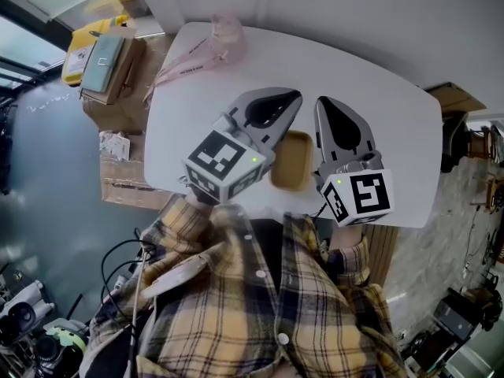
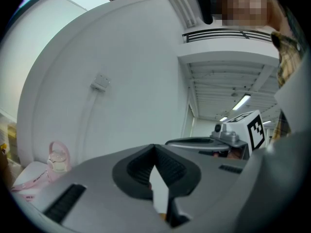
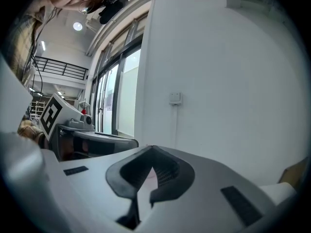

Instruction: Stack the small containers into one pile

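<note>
Tan container (image 1: 291,160) is being shown lying on the white table (image 1: 394,124), close to the table's near edge and about midway along it. Whether it is a single piece or several nested together cannot be told from the head view.

The left claw (image 1: 293,99) is being held above the table, over its left-of-middle part. Its jaws are being pressed fully together, as is being shown in the left gripper view (image 2: 154,147), and nothing is being gripped between them. The right claw (image 1: 324,105) is being held above the table's middle, and its jaws are likewise being pressed together on nothing (image 3: 151,148). Both claws are being pointed towards the table's far edge, with their marker cubes over the near edge.

A pink bottle (image 1: 224,30) with a strap is being shown lying at the table's far left corner, and it is also being caught in the left gripper view (image 2: 58,159). Cardboard boxes (image 1: 110,69) are being shown on the floor beyond the table's left edge. A plaid shirt (image 1: 260,305) is being worn by the person standing at the table's near edge.
</note>
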